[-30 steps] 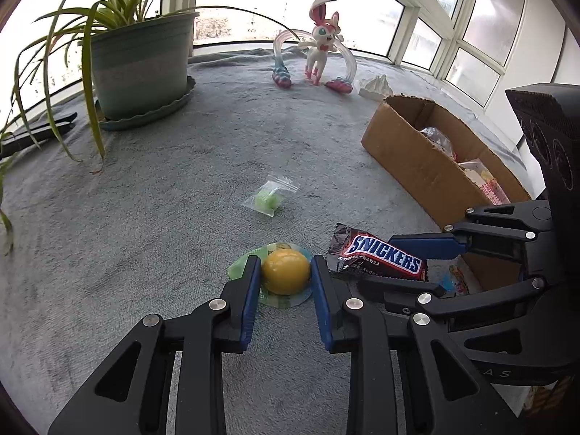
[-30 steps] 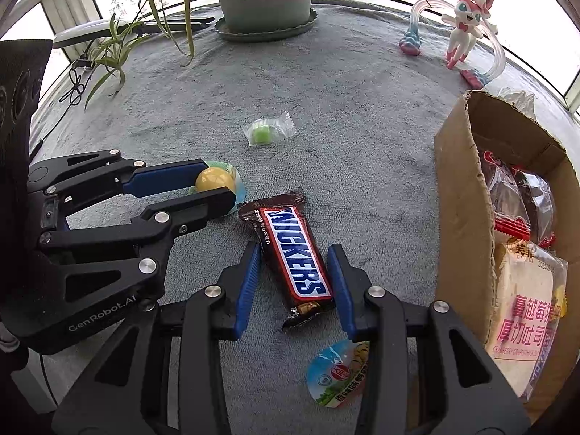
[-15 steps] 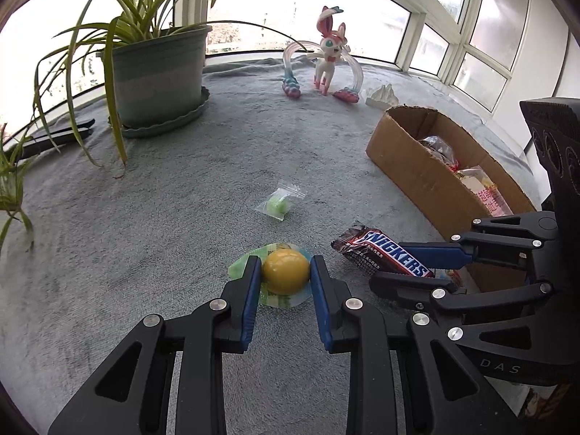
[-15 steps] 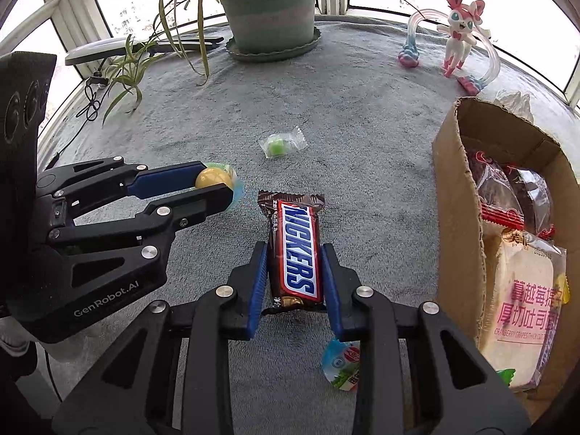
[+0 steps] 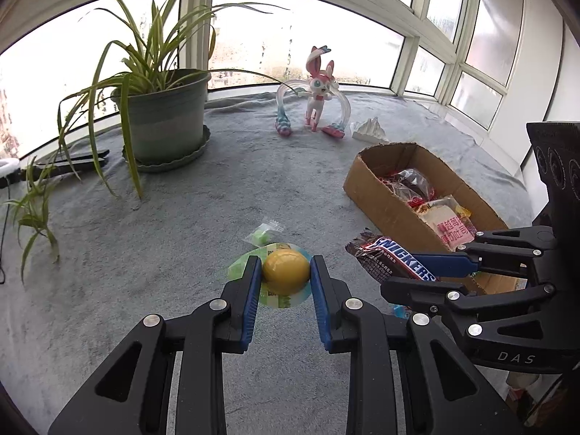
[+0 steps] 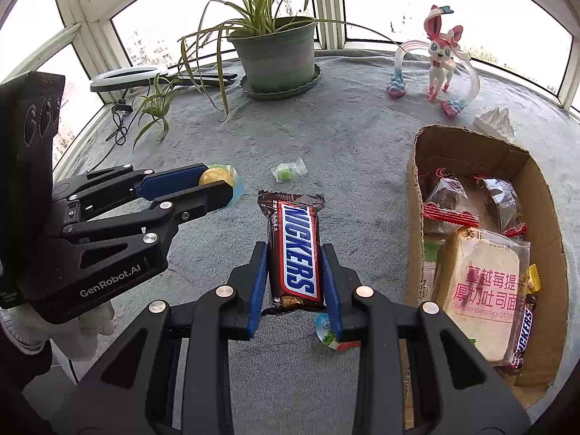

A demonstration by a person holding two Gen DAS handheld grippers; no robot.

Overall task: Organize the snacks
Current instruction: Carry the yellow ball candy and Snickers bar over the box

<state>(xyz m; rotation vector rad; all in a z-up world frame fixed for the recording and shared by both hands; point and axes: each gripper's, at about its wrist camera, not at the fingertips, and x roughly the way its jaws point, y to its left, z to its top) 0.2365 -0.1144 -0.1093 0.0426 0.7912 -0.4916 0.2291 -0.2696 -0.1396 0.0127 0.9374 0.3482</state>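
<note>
Plant: a spider plant in a green pot (image 5: 165, 116) on a saucer, leaves trailing over the grey blanket (image 5: 108, 253).
Toy: a pink-and-white figurine (image 6: 440, 58) standing near the bay windows (image 5: 301, 32).
Ornament: a small white rock-like piece (image 5: 369, 129) just beside the figurine.
Light: a ring light (image 6: 127, 76) with a black cable, at the blanket's edge.

Left gripper (image 5: 285, 277): matte black linkage arms, blue ribbed pads, silver round screws, white "GenRobot.AI" lettering on its side.
Right gripper (image 6: 294, 279): same black frame, blue pads, silver screws; "DAS" printed on its side.
Glove (image 6: 72, 330): white, below the left gripper's body.
</note>
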